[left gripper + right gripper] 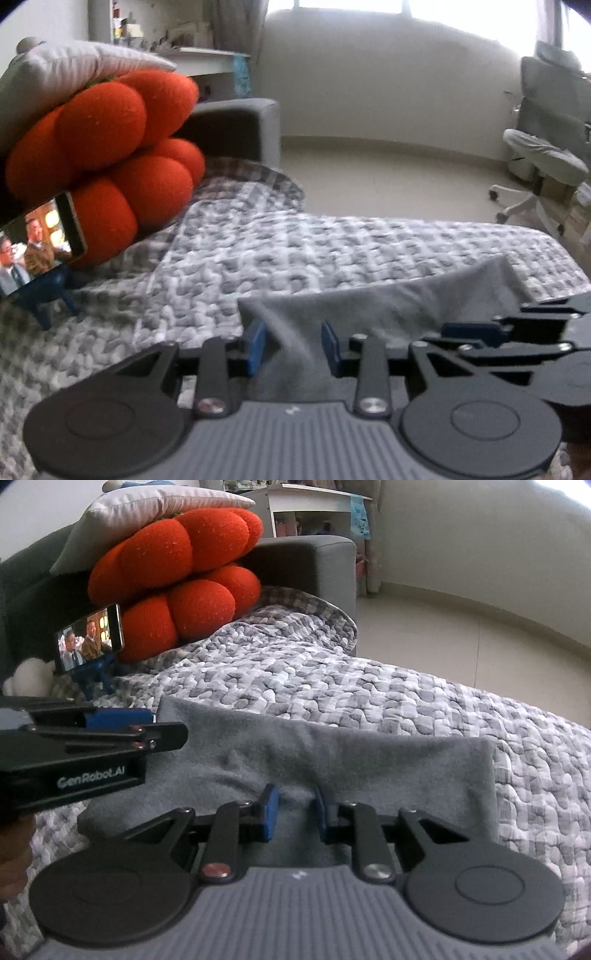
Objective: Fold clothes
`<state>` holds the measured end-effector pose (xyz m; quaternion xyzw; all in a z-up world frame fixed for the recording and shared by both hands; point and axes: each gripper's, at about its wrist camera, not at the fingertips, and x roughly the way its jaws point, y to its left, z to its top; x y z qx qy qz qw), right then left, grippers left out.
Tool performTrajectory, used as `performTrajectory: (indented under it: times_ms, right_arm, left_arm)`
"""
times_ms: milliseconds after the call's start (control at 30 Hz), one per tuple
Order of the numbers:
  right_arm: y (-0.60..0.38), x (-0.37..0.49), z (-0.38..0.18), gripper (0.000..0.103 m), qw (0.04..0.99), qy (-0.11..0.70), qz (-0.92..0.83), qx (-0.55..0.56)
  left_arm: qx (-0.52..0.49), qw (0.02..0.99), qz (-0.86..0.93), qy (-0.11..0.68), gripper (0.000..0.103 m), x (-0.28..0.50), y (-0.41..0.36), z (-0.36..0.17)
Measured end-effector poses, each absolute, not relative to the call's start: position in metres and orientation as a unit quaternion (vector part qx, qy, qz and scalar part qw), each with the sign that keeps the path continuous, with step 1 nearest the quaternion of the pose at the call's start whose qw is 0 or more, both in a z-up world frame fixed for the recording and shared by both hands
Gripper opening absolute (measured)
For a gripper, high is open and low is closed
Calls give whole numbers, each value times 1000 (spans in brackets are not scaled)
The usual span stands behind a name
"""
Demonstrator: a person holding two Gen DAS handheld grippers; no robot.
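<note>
I see the bed (406,686) w/ a grey-white checked quilt filling most of both views. On it lies the grey garment (332,760), a folded cloth spread flat at centre, its far edge running across the quilt. At 10 o'clock a big orange cushion (184,579) leans on the dark sofa (314,565), white pillow (147,506) on top. Below the cushion, approx 9 o'clock, a phone (90,637) sits on a blue stand, screen lit. My left gripper (293,345) is partly open, cloth rising betw. its blue pads; can't tell if it's pinched. My right gripper (295,812) is narrowly open over the garment, nothing clamped.
</note>
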<state>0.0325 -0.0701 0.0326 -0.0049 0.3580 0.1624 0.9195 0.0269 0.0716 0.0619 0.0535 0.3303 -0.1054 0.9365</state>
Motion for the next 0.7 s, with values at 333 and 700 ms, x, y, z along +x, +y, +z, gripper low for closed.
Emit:
performTrajectory:
  times_ms: [333, 700]
  right_arm:
    - [-73, 30, 33, 24, 919, 360, 158, 5]
    - [-79, 31, 37, 23, 919, 366, 148, 21]
  left_arm:
    - [66, 923, -102, 365, 35, 35, 65, 45]
    - [58, 923, -99, 368, 35, 35, 68, 45]
